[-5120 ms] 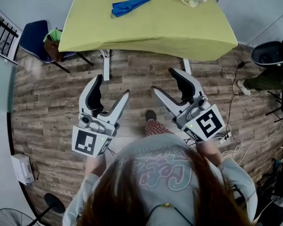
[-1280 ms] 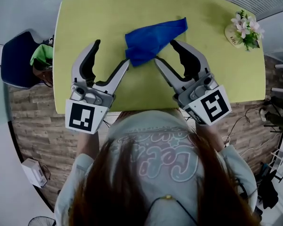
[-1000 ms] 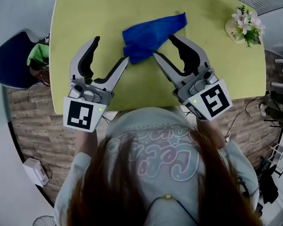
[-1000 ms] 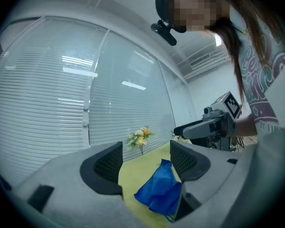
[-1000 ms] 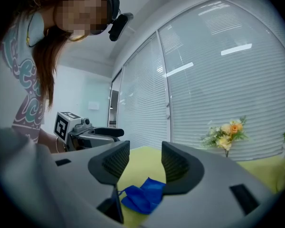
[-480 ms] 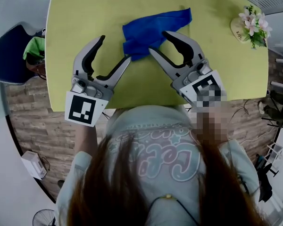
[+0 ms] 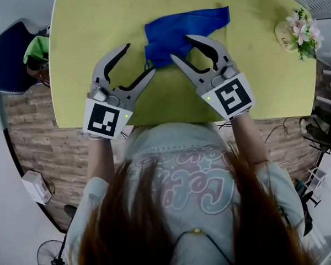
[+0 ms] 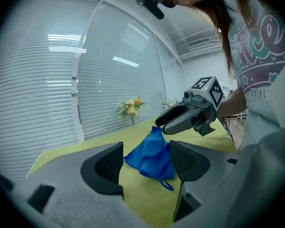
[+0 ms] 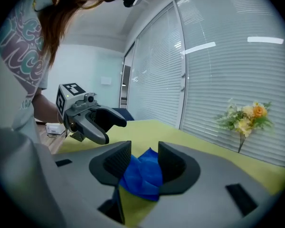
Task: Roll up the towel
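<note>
- Blue cloth, the towel (image 7: 179, 35), lies crumpled in a loose heap near the middle of the green table (image 7: 83, 32). I judge it light, limp and not slippery.
- It needs spreading flat first, so I would take a thin edge or corner on each side, not the bunched middle.
- My right gripper (image 7: 180, 47) has just been closing its jaws. They are not yet pinching the towel's near end between them.
- My left gripper (image 7: 140, 58) is released and empty, just beside the heap.

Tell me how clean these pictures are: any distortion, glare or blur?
Head view: even light, sharp blue towel, fisheye bows the table edges. Left gripper view: dark round vignette, curved blinds with bright light streaks. Right gripper view: same vignette and streaks; flowers slightly soft.
</note>
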{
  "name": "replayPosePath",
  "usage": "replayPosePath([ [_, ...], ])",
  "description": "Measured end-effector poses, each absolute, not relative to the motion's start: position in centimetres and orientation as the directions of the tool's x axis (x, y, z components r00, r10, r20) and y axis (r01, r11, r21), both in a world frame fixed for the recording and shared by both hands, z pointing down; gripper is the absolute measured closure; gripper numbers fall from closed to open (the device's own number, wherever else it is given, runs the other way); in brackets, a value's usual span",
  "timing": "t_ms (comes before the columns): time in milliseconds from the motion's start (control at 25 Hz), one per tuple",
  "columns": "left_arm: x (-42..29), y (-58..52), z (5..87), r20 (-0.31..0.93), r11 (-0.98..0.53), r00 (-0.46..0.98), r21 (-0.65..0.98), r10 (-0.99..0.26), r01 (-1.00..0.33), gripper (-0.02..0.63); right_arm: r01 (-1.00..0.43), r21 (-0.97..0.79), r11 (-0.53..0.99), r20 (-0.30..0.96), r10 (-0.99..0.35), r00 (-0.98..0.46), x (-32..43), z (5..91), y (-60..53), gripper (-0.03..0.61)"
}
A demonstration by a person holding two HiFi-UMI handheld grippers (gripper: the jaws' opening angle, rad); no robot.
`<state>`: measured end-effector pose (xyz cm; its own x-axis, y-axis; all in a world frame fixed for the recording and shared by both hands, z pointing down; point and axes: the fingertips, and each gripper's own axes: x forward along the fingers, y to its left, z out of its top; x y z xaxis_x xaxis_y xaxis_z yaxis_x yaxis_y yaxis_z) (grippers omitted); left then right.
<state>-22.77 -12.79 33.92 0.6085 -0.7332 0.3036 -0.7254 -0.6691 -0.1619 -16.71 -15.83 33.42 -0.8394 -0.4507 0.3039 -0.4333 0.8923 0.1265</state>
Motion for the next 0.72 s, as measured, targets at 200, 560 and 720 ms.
replayPosePath([
  [200, -22.5, -12.8, 37.2, 0.421, -0.697, 0.587, -0.175, -0.692, -0.696, 0.338, -0.411, 0.181, 0.893, 0.398, -0.449, -0.8, -17.1, 36.0, -16.1, 0.404],
  [560, -22.9, -12.8, 41.5, 0.558, -0.663, 0.526, -0.058, -0.641, -0.747, 0.393, -0.28, 0.356, 0.892, 0.539, -0.44, -0.718, -18.4, 39.8, -16.1, 0.423],
  [720, -22.9, -13.1, 42.3, 0.606, -0.652, 0.48, -0.084, -0.634, -0.754, 0.433, -0.261, 0.349, 0.9, 0.576, -0.426, -0.698, -18.5, 40.9, -16.2, 0.437],
])
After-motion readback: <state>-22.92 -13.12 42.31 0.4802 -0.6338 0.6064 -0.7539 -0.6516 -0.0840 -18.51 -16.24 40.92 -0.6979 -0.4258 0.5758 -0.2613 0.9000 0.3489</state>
